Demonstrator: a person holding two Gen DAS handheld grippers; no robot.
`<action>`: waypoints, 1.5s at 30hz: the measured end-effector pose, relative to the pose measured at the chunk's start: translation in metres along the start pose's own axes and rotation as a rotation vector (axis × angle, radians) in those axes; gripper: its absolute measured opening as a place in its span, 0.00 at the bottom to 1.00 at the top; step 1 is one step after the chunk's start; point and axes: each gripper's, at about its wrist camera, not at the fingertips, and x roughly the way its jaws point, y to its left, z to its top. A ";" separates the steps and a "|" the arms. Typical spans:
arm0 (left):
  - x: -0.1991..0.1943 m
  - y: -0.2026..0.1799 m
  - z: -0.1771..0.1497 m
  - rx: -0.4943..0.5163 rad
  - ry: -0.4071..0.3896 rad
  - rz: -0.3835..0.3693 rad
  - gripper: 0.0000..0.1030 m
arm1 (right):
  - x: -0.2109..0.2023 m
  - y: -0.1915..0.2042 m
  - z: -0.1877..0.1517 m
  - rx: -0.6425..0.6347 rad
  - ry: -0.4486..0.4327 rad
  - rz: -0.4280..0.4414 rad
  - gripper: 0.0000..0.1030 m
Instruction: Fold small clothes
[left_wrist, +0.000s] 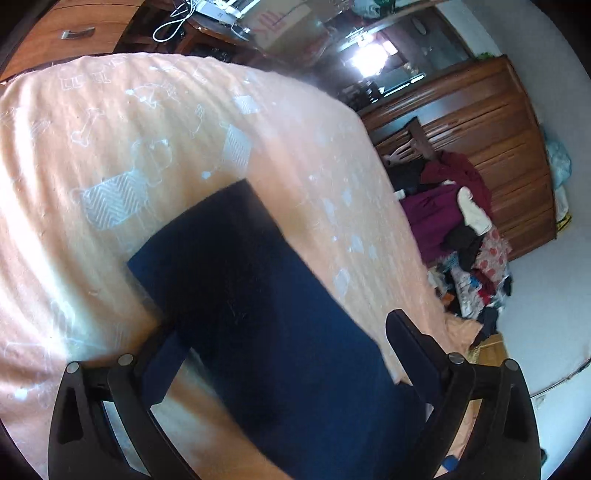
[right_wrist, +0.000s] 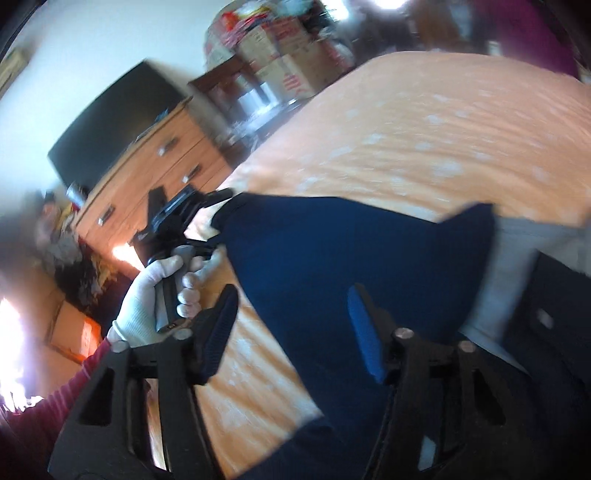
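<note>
A dark navy cloth garment (left_wrist: 258, 295), soft and matt, lies on a peach cotton bedsheet (left_wrist: 110, 129) with a faint ribbed weave. Varnished wooden drawers (right_wrist: 147, 162) carry metal handles. A knitted white glove (right_wrist: 144, 299).

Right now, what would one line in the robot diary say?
garment: navy cloth flat on orange bedspread | left gripper: open over cloth | right gripper: open over cloth | fold: not finished
</note>
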 end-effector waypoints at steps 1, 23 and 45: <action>0.000 -0.001 0.000 0.016 0.001 -0.035 0.74 | -0.010 -0.011 -0.003 0.031 -0.012 -0.006 0.47; 0.071 -0.236 -0.282 0.366 0.414 -0.484 0.80 | -0.163 -0.238 -0.099 0.545 -0.075 -0.001 0.58; 0.032 -0.147 -0.262 0.235 0.267 -0.398 0.92 | -0.058 -0.223 -0.059 0.389 0.068 -0.144 0.51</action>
